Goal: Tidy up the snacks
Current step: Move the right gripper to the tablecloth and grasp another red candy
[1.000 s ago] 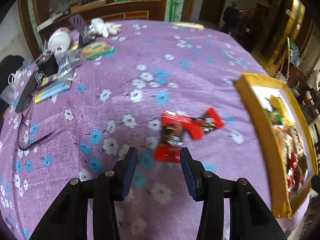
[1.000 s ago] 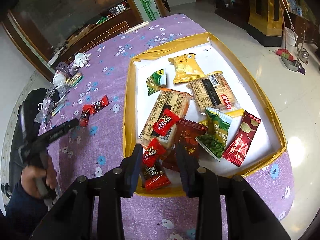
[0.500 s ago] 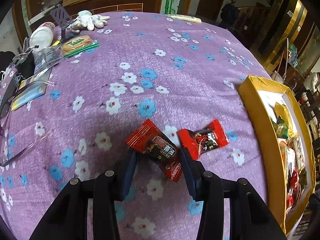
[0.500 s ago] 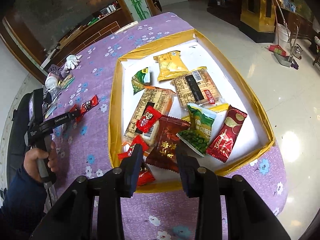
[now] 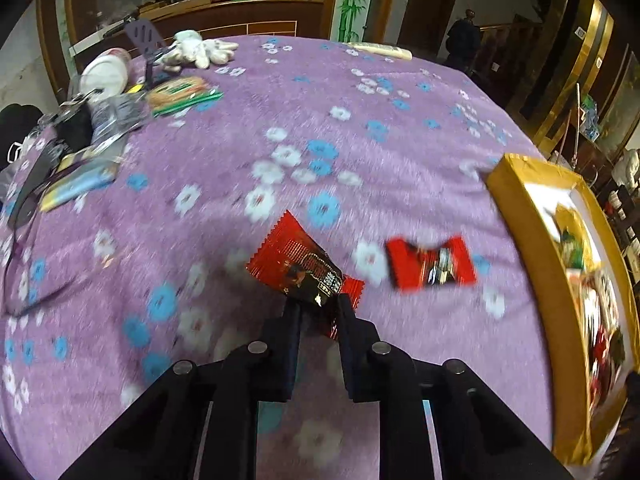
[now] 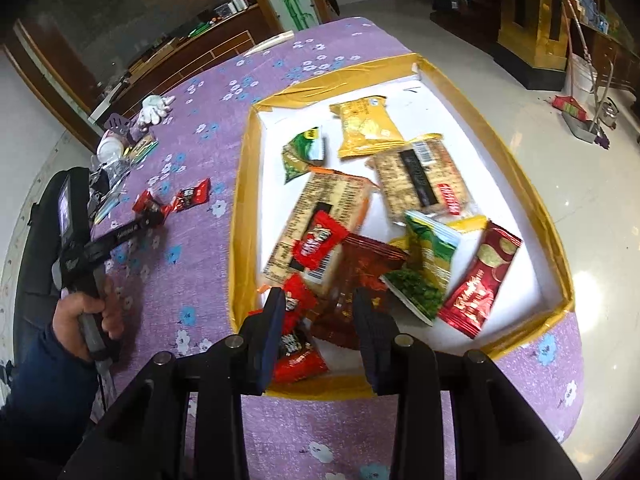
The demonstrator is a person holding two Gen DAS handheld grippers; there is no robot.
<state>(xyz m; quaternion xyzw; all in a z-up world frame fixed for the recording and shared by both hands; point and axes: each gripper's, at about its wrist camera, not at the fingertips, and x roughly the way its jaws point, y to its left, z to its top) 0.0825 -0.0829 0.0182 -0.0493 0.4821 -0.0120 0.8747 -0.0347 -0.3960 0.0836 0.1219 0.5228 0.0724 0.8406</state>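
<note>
My left gripper (image 5: 318,312) is shut on a red and black snack packet (image 5: 298,268), just above the purple flowered tablecloth (image 5: 280,120). A second red packet (image 5: 430,266) lies on the cloth to its right. The gold-rimmed white tray (image 5: 528,248) with several snacks stands further right. In the right wrist view my right gripper (image 6: 320,312) is open and empty over the tray's (image 6: 242,200) near end. The left gripper (image 6: 132,230) shows there holding the packet (image 6: 148,206), with the other packet (image 6: 194,196) beside it.
Clutter sits at the table's far left: a white cup (image 5: 106,74), white gloves (image 5: 196,50), a green packet (image 5: 180,94), plastic bags and glasses (image 5: 24,216). The table's edge and a tiled floor (image 6: 580,168) lie right of the tray.
My left gripper closed on the red and black packet and lifted it slightly. The right gripper drifted a little over the tray and stayed open.
</note>
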